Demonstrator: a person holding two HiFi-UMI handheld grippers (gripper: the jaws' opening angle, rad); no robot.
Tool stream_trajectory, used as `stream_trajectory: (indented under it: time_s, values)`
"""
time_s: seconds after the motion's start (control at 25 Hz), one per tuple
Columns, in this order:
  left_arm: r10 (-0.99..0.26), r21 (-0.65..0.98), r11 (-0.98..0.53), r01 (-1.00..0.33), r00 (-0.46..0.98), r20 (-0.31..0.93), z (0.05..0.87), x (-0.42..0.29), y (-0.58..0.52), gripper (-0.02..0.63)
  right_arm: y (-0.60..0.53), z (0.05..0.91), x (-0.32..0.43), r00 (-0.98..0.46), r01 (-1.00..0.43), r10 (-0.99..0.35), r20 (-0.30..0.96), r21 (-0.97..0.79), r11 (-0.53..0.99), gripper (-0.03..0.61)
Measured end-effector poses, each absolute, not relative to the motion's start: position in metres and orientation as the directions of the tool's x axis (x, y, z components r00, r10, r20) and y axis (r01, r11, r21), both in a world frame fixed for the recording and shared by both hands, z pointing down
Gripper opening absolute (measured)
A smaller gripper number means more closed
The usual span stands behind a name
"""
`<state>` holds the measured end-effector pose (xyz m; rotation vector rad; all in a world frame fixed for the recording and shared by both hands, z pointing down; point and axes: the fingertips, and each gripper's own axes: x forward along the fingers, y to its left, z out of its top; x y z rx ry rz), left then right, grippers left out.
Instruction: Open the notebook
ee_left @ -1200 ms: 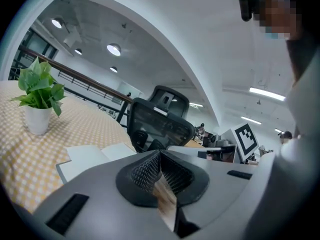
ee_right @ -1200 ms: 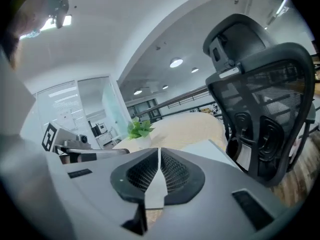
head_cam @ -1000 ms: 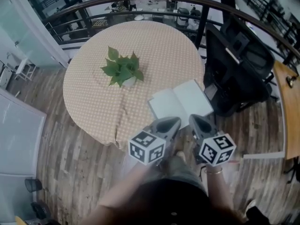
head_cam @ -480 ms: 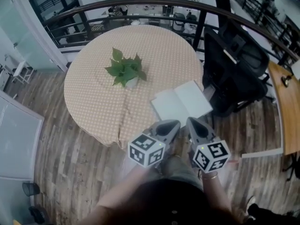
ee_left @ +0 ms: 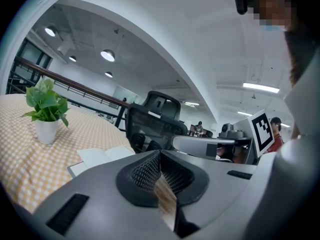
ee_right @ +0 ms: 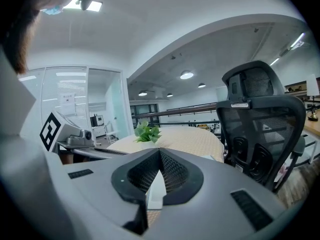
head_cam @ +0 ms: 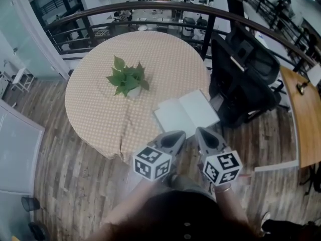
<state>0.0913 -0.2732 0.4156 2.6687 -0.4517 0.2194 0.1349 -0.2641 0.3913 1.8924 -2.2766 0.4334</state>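
Observation:
The notebook (head_cam: 186,113) lies open on the round checked table (head_cam: 100,109), white pages up, near the table's near right edge. It also shows in the left gripper view as a notebook (ee_left: 100,156) just beyond the jaws. My left gripper (head_cam: 178,134) and right gripper (head_cam: 200,132) hang side by side just off the table's edge, pointing at the notebook without touching it. Both are shut with nothing between the pads: the left gripper (ee_left: 160,154) and the right gripper (ee_right: 160,154) each show their pads meeting at the tip.
A small potted plant (head_cam: 126,79) stands mid-table. A black office chair (head_cam: 246,79) stands at the table's right, close to the notebook. A curved railing (head_cam: 150,6) runs behind the table. A wooden desk edge (head_cam: 306,114) is at far right.
The right gripper has shifted a little and rolled slightly. The left gripper has barely moved. The notebook stays open in the same place.

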Motion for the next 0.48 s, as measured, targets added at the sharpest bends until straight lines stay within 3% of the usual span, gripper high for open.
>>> stream_trajectory:
  time_s: [0.48]
  values:
    - [-0.286, 0.317, -0.878, -0.36, 0.923, 0.257, 0.417, 0.112, -0.261, 0.014, -0.267, 0.396, 0.134, -0.234, -0.972, -0.922, 0.308, -0.103, 0.212, 0.011]
